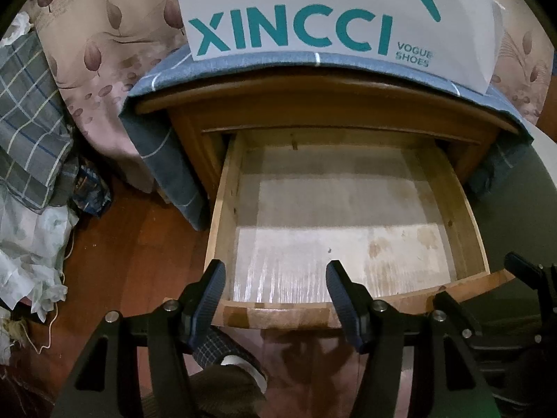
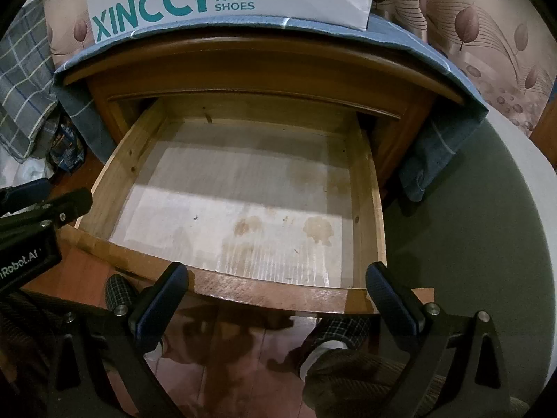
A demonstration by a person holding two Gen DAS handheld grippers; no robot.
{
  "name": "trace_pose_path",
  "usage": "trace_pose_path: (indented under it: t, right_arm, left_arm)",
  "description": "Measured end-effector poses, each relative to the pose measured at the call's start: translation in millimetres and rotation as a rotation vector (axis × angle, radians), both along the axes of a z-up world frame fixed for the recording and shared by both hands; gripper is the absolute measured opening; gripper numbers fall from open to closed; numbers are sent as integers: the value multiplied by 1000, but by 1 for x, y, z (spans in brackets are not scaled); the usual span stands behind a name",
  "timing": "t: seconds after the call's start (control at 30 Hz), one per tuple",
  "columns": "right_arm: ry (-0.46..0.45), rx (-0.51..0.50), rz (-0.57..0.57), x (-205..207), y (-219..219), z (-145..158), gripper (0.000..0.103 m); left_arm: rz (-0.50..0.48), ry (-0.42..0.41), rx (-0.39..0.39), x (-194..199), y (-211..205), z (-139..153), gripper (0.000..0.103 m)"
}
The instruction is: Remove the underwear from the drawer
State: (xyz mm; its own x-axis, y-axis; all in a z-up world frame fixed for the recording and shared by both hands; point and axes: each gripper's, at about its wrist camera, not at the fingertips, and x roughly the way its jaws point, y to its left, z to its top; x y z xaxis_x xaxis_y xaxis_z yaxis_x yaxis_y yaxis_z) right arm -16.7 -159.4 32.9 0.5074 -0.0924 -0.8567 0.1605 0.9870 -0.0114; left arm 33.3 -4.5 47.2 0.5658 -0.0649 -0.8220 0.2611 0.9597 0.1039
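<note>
Taking up the middle of both views: a wooden nightstand (image 1: 313, 104) with its drawer (image 1: 222, 209) pulled out toward the bottom of the frame, curved front edge nearest the cameras. Holding nothing but a pale, stained liner sheet (image 1: 330, 209) lying flat across the drawer bottom. Leaving the whole inside open from above, bounded by low side walls at left and right and by the nightstand's front rail at the top.

Sitting on the nightstand at the top of the frame: a white shoe box (image 1: 296, 0) with teal lettering, resting on a blue checked cloth (image 1: 163, 160) hanging down both sides of the cabinet. Hanging behind: a leaf-print curtain (image 1: 104, 35). Piling up at the left edge: plaid fabric (image 1: 28, 122). Curving in at the right, just beside the drawer: a round grey-green surface (image 2: 470, 244). Showing at lower left and under the drawer front: reddish wooden floor (image 1: 139, 244).

Hovering over the drawer's front edge: the left gripper (image 1: 275, 278), jaws standing partly apart, gripping nothing. Hovering beside it to the right: the right gripper (image 2: 278, 271), jaws spread wider, likewise gripping nothing.

Peeking out below the drawer front: plaid slippers (image 2: 344, 327).

Looking for the underwear: not showing in either view, so no telling its place, heading or long axis.
</note>
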Motion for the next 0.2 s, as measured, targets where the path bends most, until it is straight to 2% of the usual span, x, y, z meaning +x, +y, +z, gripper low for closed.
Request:
trace_pose_path:
  t: [0.2]
  right_arm:
    - [-4,-7,1,0,0,-1,101]
  left_arm:
    - [0,2,5,1,0,-1,62]
